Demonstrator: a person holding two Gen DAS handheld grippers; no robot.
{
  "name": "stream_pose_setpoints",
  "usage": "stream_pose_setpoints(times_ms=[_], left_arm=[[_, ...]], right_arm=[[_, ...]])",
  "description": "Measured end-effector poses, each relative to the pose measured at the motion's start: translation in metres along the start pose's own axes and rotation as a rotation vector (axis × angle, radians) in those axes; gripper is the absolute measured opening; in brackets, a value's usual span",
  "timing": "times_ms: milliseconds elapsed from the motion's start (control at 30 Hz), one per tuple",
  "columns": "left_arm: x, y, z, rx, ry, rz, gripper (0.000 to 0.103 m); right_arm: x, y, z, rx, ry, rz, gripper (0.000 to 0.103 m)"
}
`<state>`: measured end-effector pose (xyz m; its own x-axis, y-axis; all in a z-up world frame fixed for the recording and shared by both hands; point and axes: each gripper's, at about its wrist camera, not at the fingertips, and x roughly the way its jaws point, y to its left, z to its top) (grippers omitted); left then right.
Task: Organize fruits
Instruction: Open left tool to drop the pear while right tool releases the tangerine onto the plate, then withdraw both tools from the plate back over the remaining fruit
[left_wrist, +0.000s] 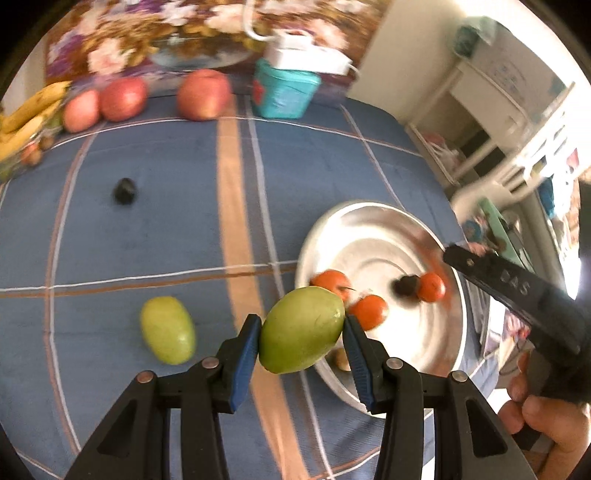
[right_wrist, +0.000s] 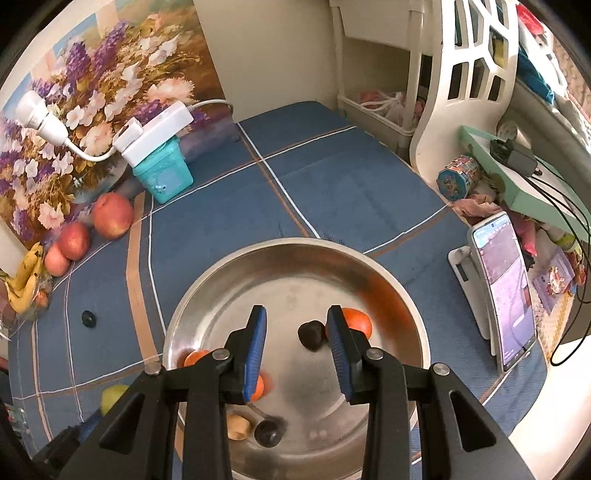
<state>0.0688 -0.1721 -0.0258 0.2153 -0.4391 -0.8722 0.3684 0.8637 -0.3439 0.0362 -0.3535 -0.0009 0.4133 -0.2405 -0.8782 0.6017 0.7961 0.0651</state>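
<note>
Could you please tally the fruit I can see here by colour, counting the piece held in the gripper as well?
Green: 2, one held in the left gripper, one on the blue cloth
Orange: 3, in the metal bowl
Red apples: 3
Yellow banana bunch: 1
Total: 9; the small dark and tan pieces are left out, their kind is unclear.

Blue plaid cloth (right_wrist: 332, 177) — bearing steel bowl (right_wrist: 295, 254), apples (right_wrist: 112, 215), green fruit (left_wrist: 168, 329), teal box (right_wrist: 162, 173).

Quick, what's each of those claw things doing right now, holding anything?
Left gripper: closed on a green mango, lifted beside the metal bowl.
Right gripper: open, holding nothing, above the bowl.
</note>
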Motion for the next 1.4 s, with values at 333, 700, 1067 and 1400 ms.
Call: stream_pose_setpoints(times_ms=[333, 700, 1067, 1400], left_arm=[[0.002, -0.029, -0.004, 0.085, -0.022, -0.048, 0.058], [0.008, 0.020, 0.000, -0.095, 0.023, 0.083, 0.062], [-0.028, 0.088, 0.004, -0.316, -0.069, 0.209, 0.072], [-0.052, 0.115, 0.008, -0.388, -0.144, 0.310, 0.103]], right_arm=[[0.004, 0.004, 0.001, -0.006, 0.011, 0.019, 0.035], [0.013, 0.013, -0.003, -0.038, 0.047, 0.022, 0.035], [0.014, 0.047, -0.014, -0.144, 0.065, 0.028, 0.035], [0.015, 0.067, -0.019, -0.194, 0.084, 0.040, 0.063]])
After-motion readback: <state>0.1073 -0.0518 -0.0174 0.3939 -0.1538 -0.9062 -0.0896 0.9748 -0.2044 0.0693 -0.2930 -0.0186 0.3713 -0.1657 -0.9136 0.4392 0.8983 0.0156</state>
